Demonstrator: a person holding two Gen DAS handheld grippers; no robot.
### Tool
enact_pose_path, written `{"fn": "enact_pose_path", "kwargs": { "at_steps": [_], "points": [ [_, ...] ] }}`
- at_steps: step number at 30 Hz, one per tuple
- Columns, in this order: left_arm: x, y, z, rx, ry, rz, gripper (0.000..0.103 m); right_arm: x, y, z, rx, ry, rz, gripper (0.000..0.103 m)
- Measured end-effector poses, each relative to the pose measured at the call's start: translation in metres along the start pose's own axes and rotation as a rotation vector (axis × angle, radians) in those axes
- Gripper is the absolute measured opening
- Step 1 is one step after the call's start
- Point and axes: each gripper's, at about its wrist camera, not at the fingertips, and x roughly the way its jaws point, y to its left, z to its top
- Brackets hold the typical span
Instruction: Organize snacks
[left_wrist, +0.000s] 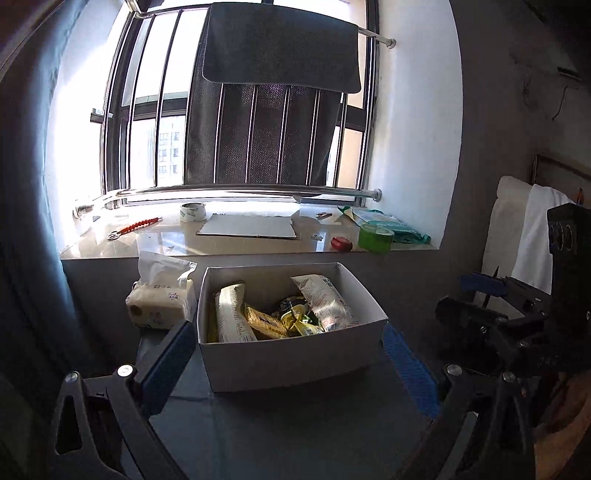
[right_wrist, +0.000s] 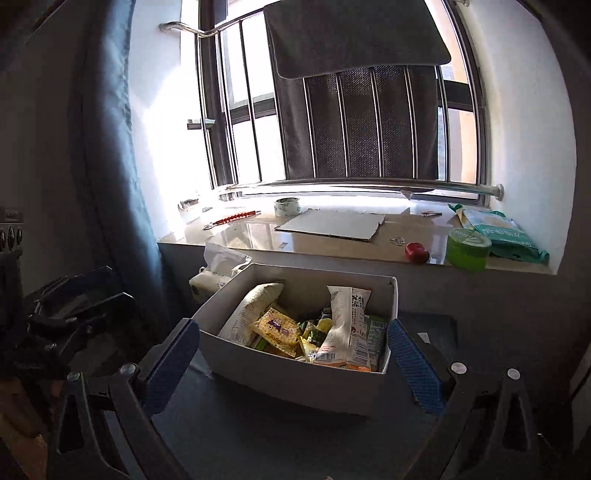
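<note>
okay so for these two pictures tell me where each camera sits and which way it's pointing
Left wrist: on the left gripper, tilted slightly down at the white box of snacks and the windowsill; its open blue fingers frame the box, with the right gripper at the right edge.
Right wrist: on the right gripper, facing the same box from further right; its open fingers show, the left gripper at the left edge.
Shared: box, sill, green tape roll.
</note>
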Motion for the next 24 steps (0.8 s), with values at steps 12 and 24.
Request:
{"fn": "enact_pose_path", "kwargs": {
  "at_steps": [12, 24],
  "points": [
    [-0.099, -0.041, -0.085, -0.062, 0.047, 0.015, 0.103, -0.100, 0.031, -0.095, 0.096, 0.095, -0.058, 0.103],
    [-0.095, -0.054, -0.086, -0.027, 0.077, 0.016, 0.103, -0.109, 0.027, -0.105, 0.097, 0.123, -0.031, 0.103]
  ]
}}
